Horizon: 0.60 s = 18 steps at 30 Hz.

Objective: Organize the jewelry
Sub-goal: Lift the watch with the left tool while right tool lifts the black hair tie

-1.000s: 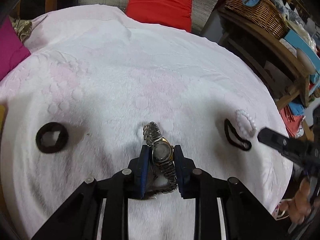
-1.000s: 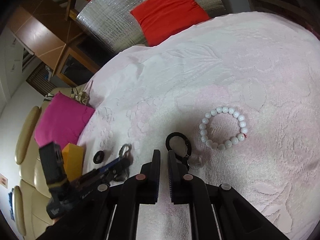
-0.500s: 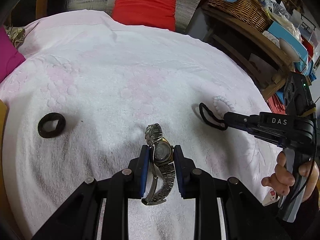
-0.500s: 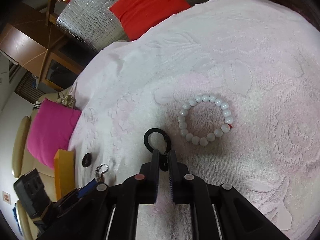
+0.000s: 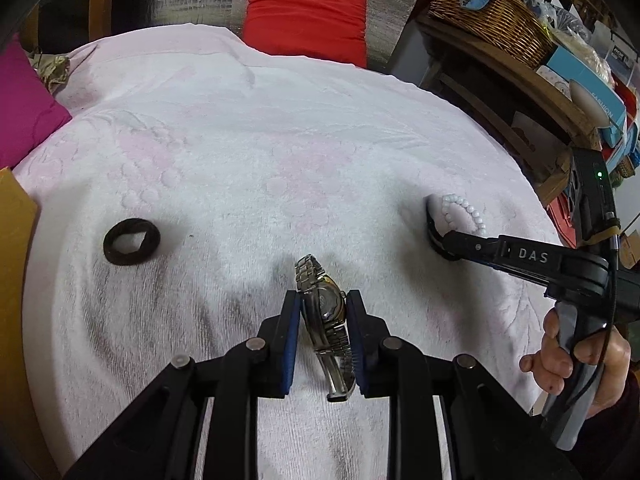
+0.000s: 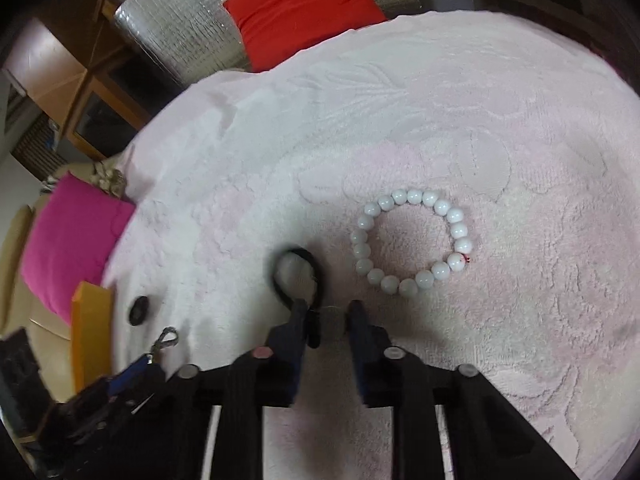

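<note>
Right tongs lowered, pink towel, perhaps bedding

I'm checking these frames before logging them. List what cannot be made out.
- Watch dial, left wrist view: turned edge-on between the left claw pads.
- Black hair tie, right wrist view: motion blur; whether the closing right claw pinches it is unclear.
- Same tie, left wrist view: mostly behind the right claw.
- Person: only a hand, cut by the edge.

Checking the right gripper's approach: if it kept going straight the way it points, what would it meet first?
Probably the thin black hair tie: its near end already lies between the closing right gripper fingers, on the towel.
</note>
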{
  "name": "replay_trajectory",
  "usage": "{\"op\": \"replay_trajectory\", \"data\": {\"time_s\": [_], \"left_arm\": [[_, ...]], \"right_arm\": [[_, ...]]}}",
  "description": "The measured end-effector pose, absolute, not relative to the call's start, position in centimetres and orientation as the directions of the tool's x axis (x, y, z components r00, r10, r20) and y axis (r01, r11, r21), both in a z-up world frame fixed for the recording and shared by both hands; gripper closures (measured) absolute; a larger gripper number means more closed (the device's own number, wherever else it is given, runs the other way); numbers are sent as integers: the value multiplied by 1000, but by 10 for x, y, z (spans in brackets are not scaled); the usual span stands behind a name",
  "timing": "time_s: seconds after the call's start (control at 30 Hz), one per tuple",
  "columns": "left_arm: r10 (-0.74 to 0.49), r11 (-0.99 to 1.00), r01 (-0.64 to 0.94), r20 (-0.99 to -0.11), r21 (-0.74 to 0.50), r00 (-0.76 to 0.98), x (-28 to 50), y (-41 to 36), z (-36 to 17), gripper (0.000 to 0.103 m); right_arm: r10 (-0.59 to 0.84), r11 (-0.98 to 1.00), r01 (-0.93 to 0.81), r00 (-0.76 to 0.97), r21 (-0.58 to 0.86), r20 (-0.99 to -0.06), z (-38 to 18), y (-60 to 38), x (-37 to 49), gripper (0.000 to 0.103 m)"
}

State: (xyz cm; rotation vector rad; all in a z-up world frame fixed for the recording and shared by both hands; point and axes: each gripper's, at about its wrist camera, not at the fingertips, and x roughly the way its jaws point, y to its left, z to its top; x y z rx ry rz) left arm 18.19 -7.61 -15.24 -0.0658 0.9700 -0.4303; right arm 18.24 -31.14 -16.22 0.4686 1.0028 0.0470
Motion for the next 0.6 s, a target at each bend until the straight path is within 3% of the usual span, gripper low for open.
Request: {"op": "replay_trajectory", "data": {"time_s": [0.17, 0.6], "left_arm": [[-366, 923, 302, -788, -238, 495, 175, -68, -154, 79], [-359, 933, 247, -740, -262, 569, 153, -39, -136, 79]], "right_arm": [[254, 904, 146, 573, 402, -779, -157, -314, 176, 95], [427, 829, 44, 593, 557, -683, -140, -311, 150, 96]]}}
